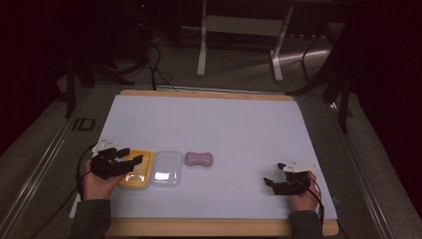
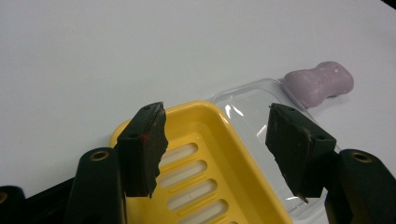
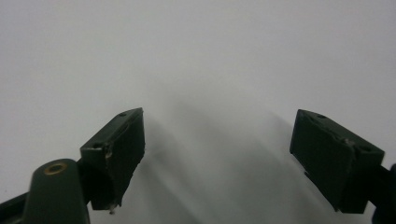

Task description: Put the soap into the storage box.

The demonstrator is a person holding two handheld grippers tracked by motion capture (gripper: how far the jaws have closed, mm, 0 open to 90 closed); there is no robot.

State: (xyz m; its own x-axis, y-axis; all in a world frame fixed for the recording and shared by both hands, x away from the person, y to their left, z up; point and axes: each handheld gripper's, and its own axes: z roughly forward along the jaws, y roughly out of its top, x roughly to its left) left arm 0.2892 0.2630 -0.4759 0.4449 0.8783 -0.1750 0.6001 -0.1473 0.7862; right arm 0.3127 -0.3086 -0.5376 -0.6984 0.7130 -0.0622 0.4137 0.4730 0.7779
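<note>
A yellow slotted soap dish (image 1: 135, 170) lies at the near left of the white mat, with a clear plastic lid (image 1: 167, 169) touching its right side. A pinkish-purple soap bar (image 1: 199, 159) lies just right of the lid. My left gripper (image 1: 130, 156) hovers over the dish, open, its jaws on either side of the dish's far corner (image 2: 205, 116) without pressing it. The lid (image 2: 252, 107) and soap (image 2: 320, 81) lie beyond the jaws. My right gripper (image 1: 272, 174) stands open at the near right above bare mat (image 3: 210, 70), nothing between its jaws.
The white mat (image 1: 209, 124) covers a wooden table whose edge (image 1: 199, 227) runs along the front. Table legs and cables stand on the dark floor behind. Bare mat stretches between the soap and the right gripper.
</note>
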